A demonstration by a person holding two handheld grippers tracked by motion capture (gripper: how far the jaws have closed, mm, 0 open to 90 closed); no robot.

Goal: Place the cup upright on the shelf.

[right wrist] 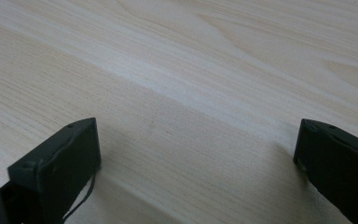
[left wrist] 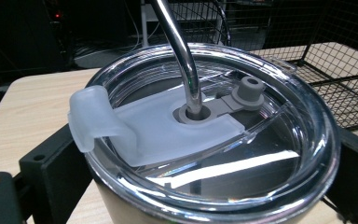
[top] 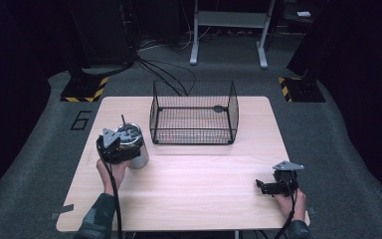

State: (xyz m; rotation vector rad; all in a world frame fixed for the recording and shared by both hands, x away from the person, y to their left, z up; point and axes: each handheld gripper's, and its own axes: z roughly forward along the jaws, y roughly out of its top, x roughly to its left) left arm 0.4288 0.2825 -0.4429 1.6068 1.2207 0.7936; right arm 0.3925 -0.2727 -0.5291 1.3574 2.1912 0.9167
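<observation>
- Closest to the person, the right gripper (top: 273,186) sits low over the bare wood near the front right corner of the table (top: 194,184), well apart from the wire basket (top: 194,113) and off to its near right. In the right gripper view its two black jaws stand wide apart with just wood grain between them.
- The left gripper (top: 122,149) is at the basket's near left, with its jaws clamped on the sides of a steel tumbler (top: 138,153), one jaw each side just under the rim.
- The tumbler stands upright on the table, just beside the basket's front left corner but not touching it.
- Looks-wise: brushed metal body, clear plastic lid (left wrist: 242,158) with a frosted slider tab (left wrist: 135,126) hooked over the rim, and a little grey rubber plug (left wrist: 248,89) next to the straw hole.
- A bent metal straw (left wrist: 179,51) goes through a grey grommet in the middle of the lid.
- No brand or lettering that I can make out on the tumbler or lid.
- Only writing I can read is a "6" (top: 81,120) marked on the grey floor, left of the basket, past the table's edge.
</observation>
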